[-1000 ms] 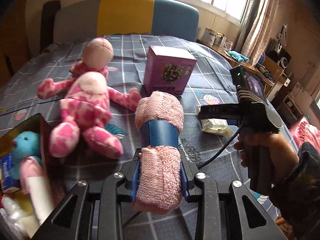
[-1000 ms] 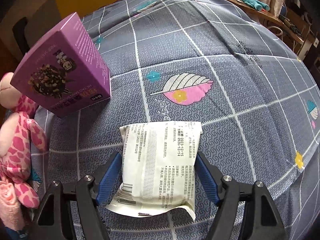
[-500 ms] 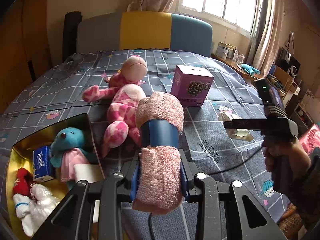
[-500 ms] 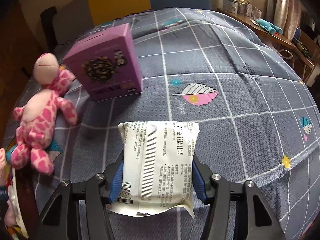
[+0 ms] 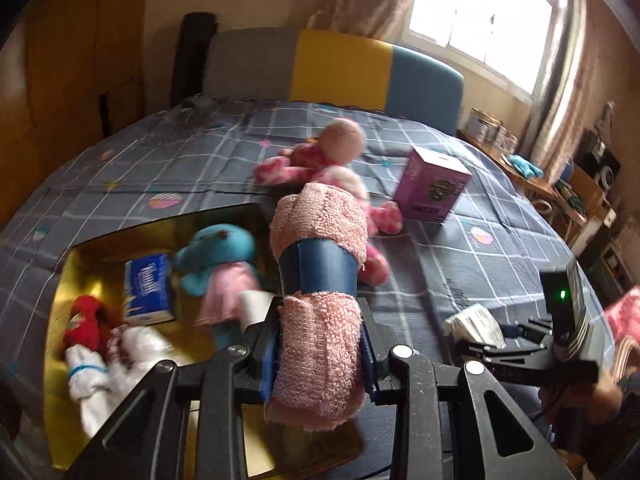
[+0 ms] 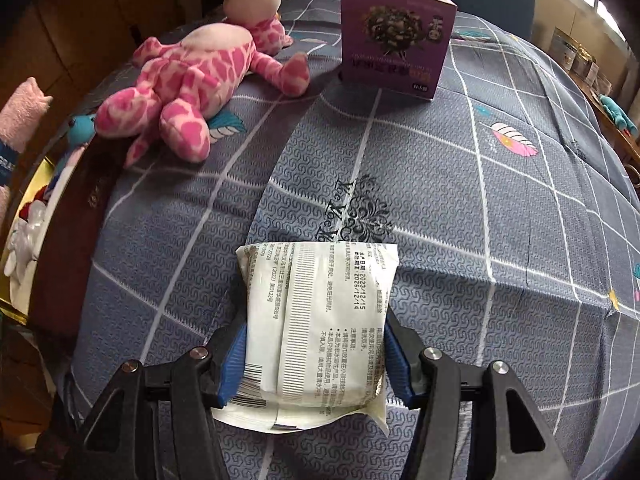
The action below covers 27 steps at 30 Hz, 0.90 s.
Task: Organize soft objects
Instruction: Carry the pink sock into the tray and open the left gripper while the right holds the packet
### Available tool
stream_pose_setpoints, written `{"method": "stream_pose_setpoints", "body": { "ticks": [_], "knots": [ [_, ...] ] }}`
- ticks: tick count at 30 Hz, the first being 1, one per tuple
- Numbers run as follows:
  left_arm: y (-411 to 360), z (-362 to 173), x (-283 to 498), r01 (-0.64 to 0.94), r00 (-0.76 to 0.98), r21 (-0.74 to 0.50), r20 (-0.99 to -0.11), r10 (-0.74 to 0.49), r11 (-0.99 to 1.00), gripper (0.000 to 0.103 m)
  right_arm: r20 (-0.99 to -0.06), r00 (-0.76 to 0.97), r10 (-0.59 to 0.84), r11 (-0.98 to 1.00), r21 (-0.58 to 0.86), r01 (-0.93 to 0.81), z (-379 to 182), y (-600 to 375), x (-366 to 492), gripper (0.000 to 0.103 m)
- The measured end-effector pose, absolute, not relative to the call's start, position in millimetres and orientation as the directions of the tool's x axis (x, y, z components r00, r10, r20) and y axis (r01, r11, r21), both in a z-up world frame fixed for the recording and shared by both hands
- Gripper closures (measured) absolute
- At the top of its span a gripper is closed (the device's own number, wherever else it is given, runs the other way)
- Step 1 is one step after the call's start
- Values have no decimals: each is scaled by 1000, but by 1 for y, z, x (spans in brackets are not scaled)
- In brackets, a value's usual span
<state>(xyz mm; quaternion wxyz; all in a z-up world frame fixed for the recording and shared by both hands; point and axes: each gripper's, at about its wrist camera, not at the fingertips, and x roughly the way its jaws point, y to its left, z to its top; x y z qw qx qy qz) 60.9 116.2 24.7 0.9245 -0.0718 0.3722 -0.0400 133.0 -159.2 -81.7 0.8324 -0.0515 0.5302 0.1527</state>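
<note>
My left gripper point(image 5: 320, 354) is shut on a rolled pink towel point(image 5: 318, 344) with a blue band, held above the right side of a gold box point(image 5: 60, 280). The box holds a blue plush point(image 5: 218, 254), a blue tissue pack point(image 5: 149, 288), a red item point(image 5: 86, 322) and white socks point(image 5: 108, 356). My right gripper point(image 6: 314, 354) is shut on a white tissue pack point(image 6: 320, 320), held above the tablecloth; it also shows in the left wrist view point(image 5: 476, 322). A pink spotted plush point(image 6: 192, 76) lies on the table.
A purple carton point(image 6: 394, 36) stands upright behind the plush; it also shows in the left wrist view point(image 5: 434, 190). The table has a grey checked cloth point(image 6: 460, 184). A yellow and blue chair point(image 5: 376, 68) stands at the far side. A cluttered shelf point(image 5: 580, 188) is at the right.
Both grippers have lifted and pulled back. The left gripper has carried the towel leftward over the gold box. The right gripper has closed on the tissue pack and raised it off the cloth.
</note>
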Motion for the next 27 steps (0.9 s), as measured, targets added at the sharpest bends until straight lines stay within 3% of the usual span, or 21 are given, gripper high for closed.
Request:
{"method": "stream_pose_setpoints", "body": {
  "ticks": [8, 16, 20, 27],
  "knots": [
    [235, 10, 41, -238, 700, -235, -714, -1, 942, 70, -888, 409, 210, 951, 90, -294, -84, -161, 131, 44],
    [268, -23, 59, -313, 639, -361, -764, -86, 879, 67, -884, 416, 214, 952, 93, -293, -83, -161, 130, 44],
    [253, -34, 74, -312, 610, -340, -788, -87, 887, 50, -884, 416, 213, 952, 93, -291, -84, -161, 130, 44],
    [243, -23, 64, -309, 651, -231, -759, 28, 923, 35, -884, 420, 206, 954, 86, -287, -84, -160, 130, 44]
  ]
}}
